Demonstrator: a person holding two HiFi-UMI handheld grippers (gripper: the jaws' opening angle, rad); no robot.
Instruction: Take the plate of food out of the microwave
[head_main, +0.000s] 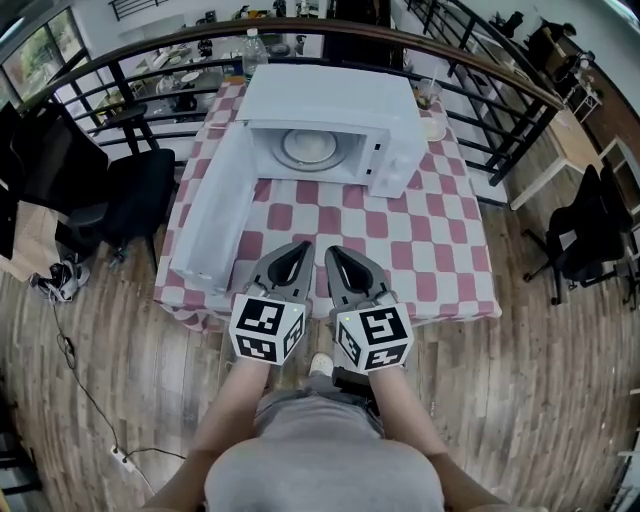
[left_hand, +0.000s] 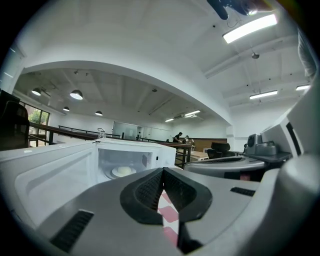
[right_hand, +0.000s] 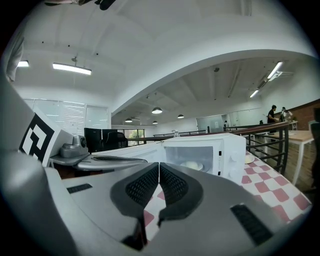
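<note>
Two grippers sit side by side at bottom centre of the head view, left gripper (head_main: 299, 247) and right gripper (head_main: 334, 251). Both have their jaws pressed together with nothing in them; each gripper view shows the ribbed black pads meeting, with only checkered cloth showing under the tips. They hover over the near edge of the table (head_main: 440, 250). The strip of cloth between them and the microwave (head_main: 330, 95) is bare, so there's open room straight up the frame.

The microwave door (head_main: 213, 215) is swung wide open toward the lower left and runs almost to the table's near-left edge, so that side is walled off. The plate of food (head_main: 312, 148) is inside the cavity at upper centre, well apart from both grippers. It looks like a pale mound on a round plate.

Other stuff: a small dish (head_main: 433, 128) sits just right of the microwave, with a clear bottle (head_main: 255, 48) behind it. A curved dark railing (head_main: 480, 65) wraps the far side of the table. There's a black office chair (head_main: 135, 190) at left and another chair (head_main: 590, 235) at right. A power strip (head_main: 122, 458) with a cable lies lower left.

The microwave is a boxy glossy white, the cloth is red-and-white checks, and the floor (head_main: 560, 400) is wood planks. The gripper shells are smooth grey.
</note>
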